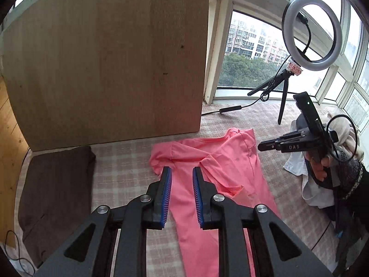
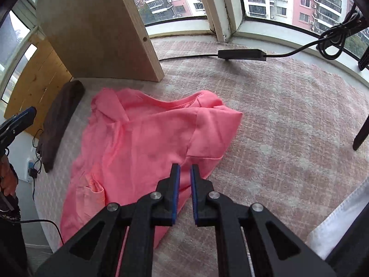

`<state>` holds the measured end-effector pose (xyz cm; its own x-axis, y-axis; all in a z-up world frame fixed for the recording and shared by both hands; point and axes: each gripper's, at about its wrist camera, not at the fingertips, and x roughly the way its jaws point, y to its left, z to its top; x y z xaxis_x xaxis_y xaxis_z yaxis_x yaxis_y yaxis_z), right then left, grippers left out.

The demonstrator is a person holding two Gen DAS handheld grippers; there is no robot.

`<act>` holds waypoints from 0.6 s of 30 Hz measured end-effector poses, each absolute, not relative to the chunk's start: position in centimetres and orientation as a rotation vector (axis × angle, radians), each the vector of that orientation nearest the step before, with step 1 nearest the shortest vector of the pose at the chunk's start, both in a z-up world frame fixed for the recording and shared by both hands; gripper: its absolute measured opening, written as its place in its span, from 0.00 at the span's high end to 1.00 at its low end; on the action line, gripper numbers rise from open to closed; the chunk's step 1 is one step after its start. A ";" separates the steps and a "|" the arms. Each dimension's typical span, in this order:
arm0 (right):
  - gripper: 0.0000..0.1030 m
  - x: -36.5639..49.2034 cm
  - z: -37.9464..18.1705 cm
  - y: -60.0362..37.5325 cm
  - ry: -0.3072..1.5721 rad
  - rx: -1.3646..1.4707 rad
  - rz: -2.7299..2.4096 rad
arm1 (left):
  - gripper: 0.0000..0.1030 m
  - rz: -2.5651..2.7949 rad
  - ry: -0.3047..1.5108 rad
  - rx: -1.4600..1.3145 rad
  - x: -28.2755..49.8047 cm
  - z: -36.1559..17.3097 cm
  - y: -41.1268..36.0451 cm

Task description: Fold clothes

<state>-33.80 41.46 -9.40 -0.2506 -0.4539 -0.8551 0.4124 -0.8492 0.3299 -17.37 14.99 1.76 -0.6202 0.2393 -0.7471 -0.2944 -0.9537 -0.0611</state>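
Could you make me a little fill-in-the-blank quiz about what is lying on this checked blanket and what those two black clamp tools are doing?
1. The garment spread out on the checked blanket is a ____ short-sleeved shirt.
2. The folded dark brown cloth lies beside a tall ____ board.
3. The blue-padded fingers of the left gripper are ____, holding nothing.
4. Near the window stands a round ____ light on a small black tripod.

Missing words: pink; wooden; open; ring

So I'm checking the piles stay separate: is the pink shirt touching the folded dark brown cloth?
Apart. In the left wrist view a strip of checked blanket shows between the pink shirt and the folded dark brown cloth.
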 end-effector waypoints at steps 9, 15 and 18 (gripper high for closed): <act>0.63 -25.7 -0.1 39.2 -0.066 1.255 -1.995 | 0.74 2.673 0.036 -1.374 2.8 2.7 8.1; 0.54 -21.8 -0.4 36.3 0.018 1.243 -1.942 | 0.73 2.523 -0.100 -1.627 14.6 -4.7 8.3; 0.54 -20.7 -2.2 33.6 0.084 1.283 -1.887 | 0.73 2.466 -0.040 -1.697 17.4 -7.8 10.1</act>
<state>-20.67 33.64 -2.22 -0.1319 -0.5908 -0.7960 0.6596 -0.6517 0.3745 17.42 10.13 -7.80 -0.3498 0.1365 -0.9268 -0.1061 -0.9887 -0.1055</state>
